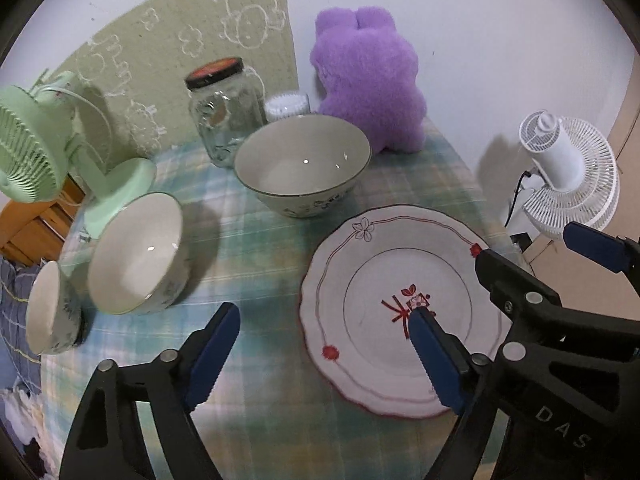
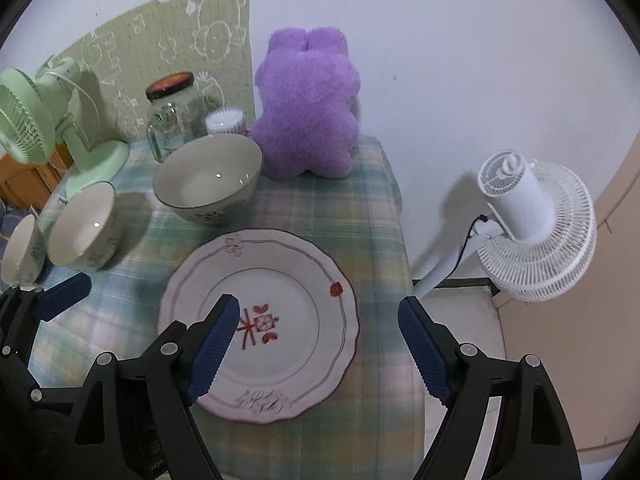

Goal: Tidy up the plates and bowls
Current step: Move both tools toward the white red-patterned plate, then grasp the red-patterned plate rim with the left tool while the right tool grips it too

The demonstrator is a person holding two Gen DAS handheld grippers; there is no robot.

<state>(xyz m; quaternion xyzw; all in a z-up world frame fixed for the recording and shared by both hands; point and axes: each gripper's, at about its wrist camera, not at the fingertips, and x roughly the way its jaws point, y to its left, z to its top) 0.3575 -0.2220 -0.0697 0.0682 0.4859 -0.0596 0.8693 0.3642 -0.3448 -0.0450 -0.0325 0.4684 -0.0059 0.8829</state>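
Note:
A white scalloped plate [image 1: 360, 272] [image 2: 304, 280] with red decoration lies on the plaid tablecloth [image 1: 260, 248]. Behind it stands a large bowl [image 1: 302, 164] [image 2: 208, 178]. To the left are a medium bowl [image 1: 136, 256] [image 2: 82, 226] and a small bowl [image 1: 48, 312] [image 2: 20, 250]. My left gripper [image 1: 323, 312] is open above the plate's left rim, one finger over the plate's centre and one over the cloth. My right gripper [image 2: 318, 304] [image 1: 528, 244] is open above the plate's right rim, its outer finger past the table's edge. Neither holds anything.
A glass jar [image 1: 224, 116], a purple plush toy [image 1: 368, 80] and a small white brush-like item [image 1: 286, 104] stand at the back. A green fan [image 1: 36, 140] is at the left. A white fan [image 2: 532, 224] stands off the table's right edge.

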